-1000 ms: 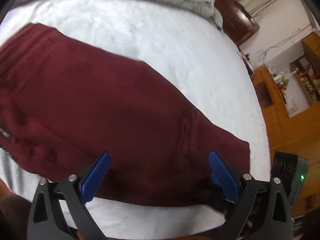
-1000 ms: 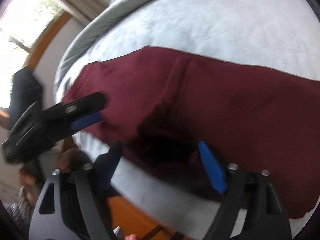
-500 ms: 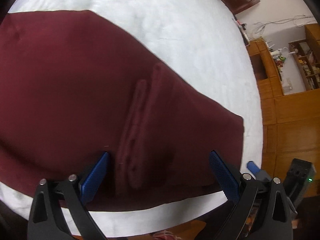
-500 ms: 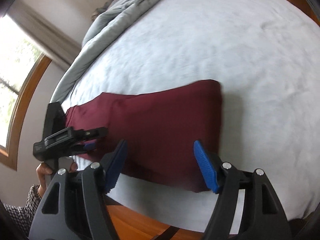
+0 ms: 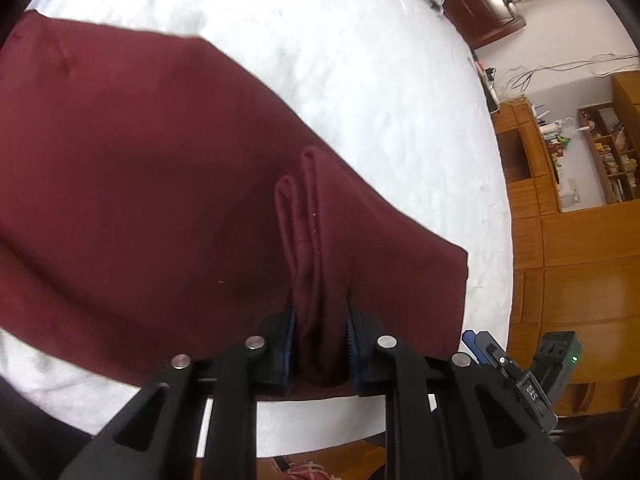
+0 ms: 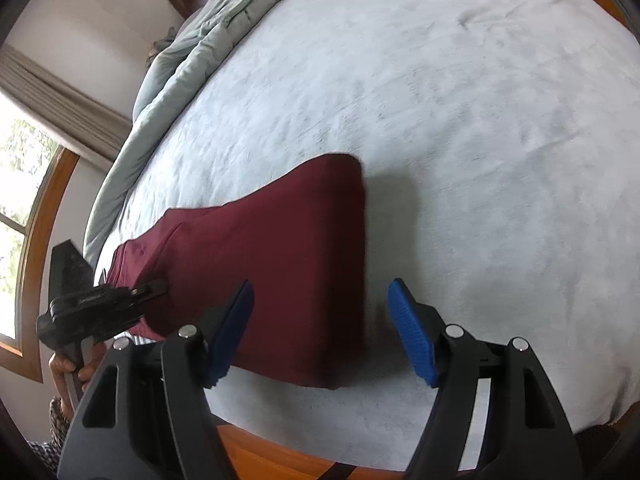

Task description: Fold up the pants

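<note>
Dark red pants (image 5: 152,184) lie flat along the near edge of a white bed, also in the right wrist view (image 6: 280,264). My left gripper (image 5: 320,320) is shut on a pinched ridge of the pants' near edge; the fabric bunches into two folds between its blue pads. It also shows at the left of the right wrist view (image 6: 152,288). My right gripper (image 6: 320,332) is open and empty, hovering over the pants' right end near its corner. Its blue tip shows in the left wrist view (image 5: 474,340).
The white bed sheet (image 6: 460,140) stretches far and right. A grey duvet (image 6: 192,52) is heaped at the far left. The bed's wooden frame (image 6: 280,456) runs below the near edge. Wooden cabinets and shelves (image 5: 580,220) stand beside the bed. A window (image 6: 20,216) is at left.
My left gripper has shut on the pants' near edge, pinching up a ridge. My right gripper has moved right along the pants toward their end, still open.
</note>
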`<state>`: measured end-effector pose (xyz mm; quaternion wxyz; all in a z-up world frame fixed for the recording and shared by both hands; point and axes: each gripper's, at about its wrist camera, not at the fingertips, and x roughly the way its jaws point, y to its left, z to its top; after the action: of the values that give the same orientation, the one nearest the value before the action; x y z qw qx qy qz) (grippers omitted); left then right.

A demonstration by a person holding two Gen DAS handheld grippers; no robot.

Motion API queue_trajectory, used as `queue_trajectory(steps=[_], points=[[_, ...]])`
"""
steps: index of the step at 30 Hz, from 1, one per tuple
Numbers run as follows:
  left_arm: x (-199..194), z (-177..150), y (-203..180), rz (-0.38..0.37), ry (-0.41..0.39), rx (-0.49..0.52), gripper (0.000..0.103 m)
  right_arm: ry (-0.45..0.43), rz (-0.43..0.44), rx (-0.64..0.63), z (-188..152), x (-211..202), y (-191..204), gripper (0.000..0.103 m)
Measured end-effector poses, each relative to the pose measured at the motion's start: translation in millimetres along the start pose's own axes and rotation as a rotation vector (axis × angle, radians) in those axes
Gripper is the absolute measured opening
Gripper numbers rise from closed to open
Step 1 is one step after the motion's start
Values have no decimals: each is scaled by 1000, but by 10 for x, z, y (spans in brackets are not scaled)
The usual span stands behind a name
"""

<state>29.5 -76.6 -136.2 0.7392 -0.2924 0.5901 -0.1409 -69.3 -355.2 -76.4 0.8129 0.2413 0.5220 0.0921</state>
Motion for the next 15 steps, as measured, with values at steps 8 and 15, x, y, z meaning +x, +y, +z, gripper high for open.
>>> queue_trajectory(steps=[8, 15], points=[[-217, 64, 385, 133, -83, -19, 20, 21, 25, -13, 3, 47, 61, 72], [-97, -8, 336, 211, -111, 59, 29, 110, 65, -32, 8, 311, 235, 80]])
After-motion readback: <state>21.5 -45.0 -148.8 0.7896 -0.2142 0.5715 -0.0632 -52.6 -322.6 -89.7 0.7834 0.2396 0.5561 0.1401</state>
